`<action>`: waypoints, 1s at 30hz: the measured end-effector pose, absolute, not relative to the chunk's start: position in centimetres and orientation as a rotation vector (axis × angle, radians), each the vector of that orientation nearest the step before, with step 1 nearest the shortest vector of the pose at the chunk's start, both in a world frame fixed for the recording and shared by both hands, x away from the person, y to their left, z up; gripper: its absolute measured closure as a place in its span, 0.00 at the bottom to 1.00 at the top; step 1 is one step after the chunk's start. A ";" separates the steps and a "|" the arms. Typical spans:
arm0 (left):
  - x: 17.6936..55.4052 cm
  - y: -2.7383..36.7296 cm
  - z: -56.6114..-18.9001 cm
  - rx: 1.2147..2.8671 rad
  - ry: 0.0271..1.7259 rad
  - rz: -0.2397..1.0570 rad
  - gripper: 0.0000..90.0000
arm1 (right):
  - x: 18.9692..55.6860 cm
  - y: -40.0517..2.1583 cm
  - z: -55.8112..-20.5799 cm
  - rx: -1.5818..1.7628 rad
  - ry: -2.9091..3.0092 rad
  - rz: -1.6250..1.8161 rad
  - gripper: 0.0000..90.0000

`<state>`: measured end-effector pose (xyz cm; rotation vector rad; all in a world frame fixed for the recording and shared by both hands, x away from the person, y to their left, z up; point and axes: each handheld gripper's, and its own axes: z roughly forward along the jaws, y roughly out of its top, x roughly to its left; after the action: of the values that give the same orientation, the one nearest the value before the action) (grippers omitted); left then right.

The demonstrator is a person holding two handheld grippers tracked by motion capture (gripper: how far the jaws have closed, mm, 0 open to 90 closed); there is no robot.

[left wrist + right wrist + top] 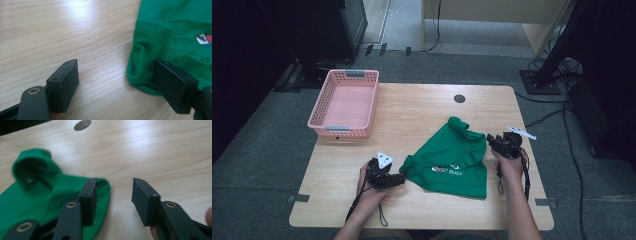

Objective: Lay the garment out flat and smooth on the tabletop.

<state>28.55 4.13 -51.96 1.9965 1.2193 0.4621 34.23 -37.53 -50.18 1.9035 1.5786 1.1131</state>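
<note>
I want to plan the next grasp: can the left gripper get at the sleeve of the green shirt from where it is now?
Probably yes. The left gripper has open jaws, and the sleeve of the green shirt lies just ahead on bare table, nothing between.

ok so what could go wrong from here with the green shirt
The left gripper stands open with one jaw over the green shirt's sleeve hem and the other over bare table; closing there might catch only a thin edge that slips out. The right gripper is open at the shirt's far edge, gripping nothing, so a pull by the left alone could drag and bunch the cloth.
</note>
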 end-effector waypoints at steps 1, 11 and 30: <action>28.5 4.1 -52.0 1.997 1.219 0.462 0.25 | 33.5 -37.5 -50.3 1.899 1.591 1.125 0.60; 28.6 4.1 -52.0 1.993 1.225 0.466 0.25 | 28.6 -36.2 -50.9 1.817 1.747 1.091 0.43; 28.5 4.3 -51.9 1.981 1.235 0.446 0.25 | 24.0 -33.9 -52.2 1.630 1.907 0.853 0.27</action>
<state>28.55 4.35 -51.90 1.9815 1.2345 0.4464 24.03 -33.93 -52.20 1.6301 1.9069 0.8526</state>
